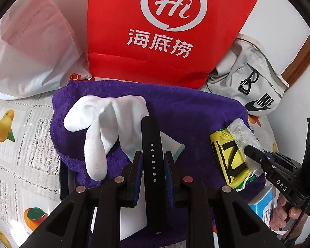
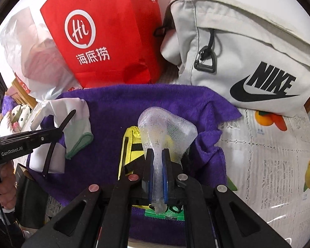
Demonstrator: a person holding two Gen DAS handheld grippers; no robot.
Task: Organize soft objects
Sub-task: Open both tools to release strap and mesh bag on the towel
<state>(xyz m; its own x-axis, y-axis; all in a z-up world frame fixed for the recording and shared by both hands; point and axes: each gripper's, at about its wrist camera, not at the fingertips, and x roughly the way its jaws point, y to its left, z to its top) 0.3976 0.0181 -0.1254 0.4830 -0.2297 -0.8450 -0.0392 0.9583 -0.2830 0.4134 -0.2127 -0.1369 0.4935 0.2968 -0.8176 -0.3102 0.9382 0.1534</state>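
Observation:
A purple towel (image 1: 186,107) (image 2: 144,103) lies spread on the table. On it lie a white glove (image 1: 105,115) (image 2: 76,124) and a yellow pouch with black markings (image 1: 227,159) (image 2: 130,144). My left gripper (image 1: 153,159) is shut on a black perforated strap (image 1: 152,144), held above the glove; the strap also shows in the right wrist view (image 2: 57,132). My right gripper (image 2: 157,157) is shut on a clear foam net sleeve (image 2: 165,128) over the yellow pouch; the sleeve also shows in the left wrist view (image 1: 242,136).
A red paper bag (image 1: 171,26) (image 2: 105,35), a white plastic bag (image 1: 31,47) (image 2: 31,57) and a grey Nike bag (image 1: 252,78) (image 2: 248,51) stand behind the towel. The tablecloth (image 1: 20,144) (image 2: 274,155) has a fruit print. A blue box (image 1: 264,202) sits by the right hand.

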